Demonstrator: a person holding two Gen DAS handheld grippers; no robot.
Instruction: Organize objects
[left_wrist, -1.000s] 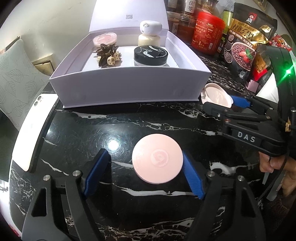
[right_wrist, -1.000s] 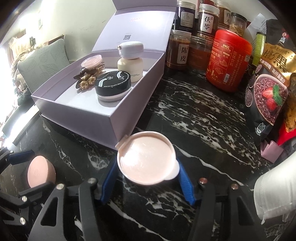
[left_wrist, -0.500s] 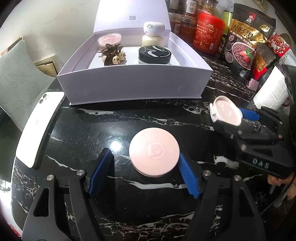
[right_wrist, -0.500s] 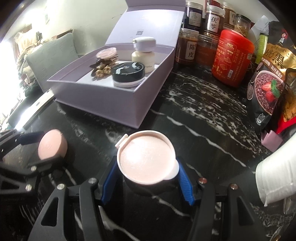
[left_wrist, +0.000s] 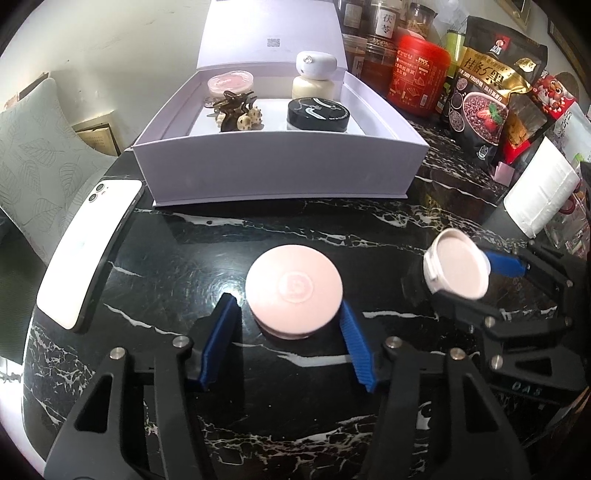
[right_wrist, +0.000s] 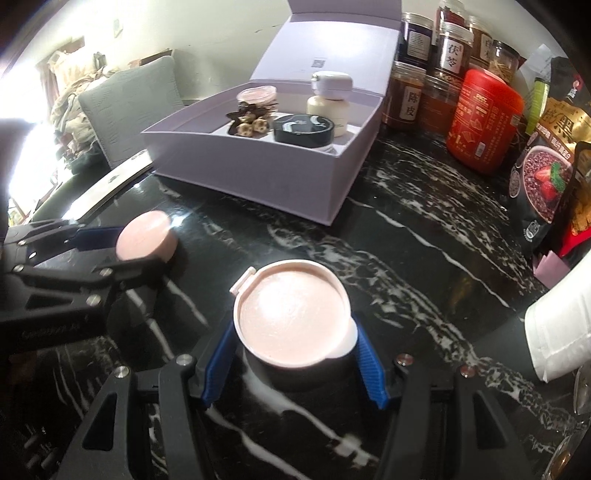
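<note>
Fingers (right_wrist: 364, 356) clamping pink jar (right_wrist: 291, 317)

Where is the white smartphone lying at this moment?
In the left wrist view, the white smartphone lies at the left edge of the black marble table, just left of the lilac open box.

In the left wrist view the right hand-held gripper (left_wrist: 476, 275) is cut off at the 3 o'clock edge, and its white lettering is too blurred to read. Whether the left hand-held gripper (left_wrist: 291, 332) touches the pink compact (left_wrist: 293, 290) cannot be told. Jar labels (right_wrist: 452, 53) at 1 o'clock are partly hidden.
</note>
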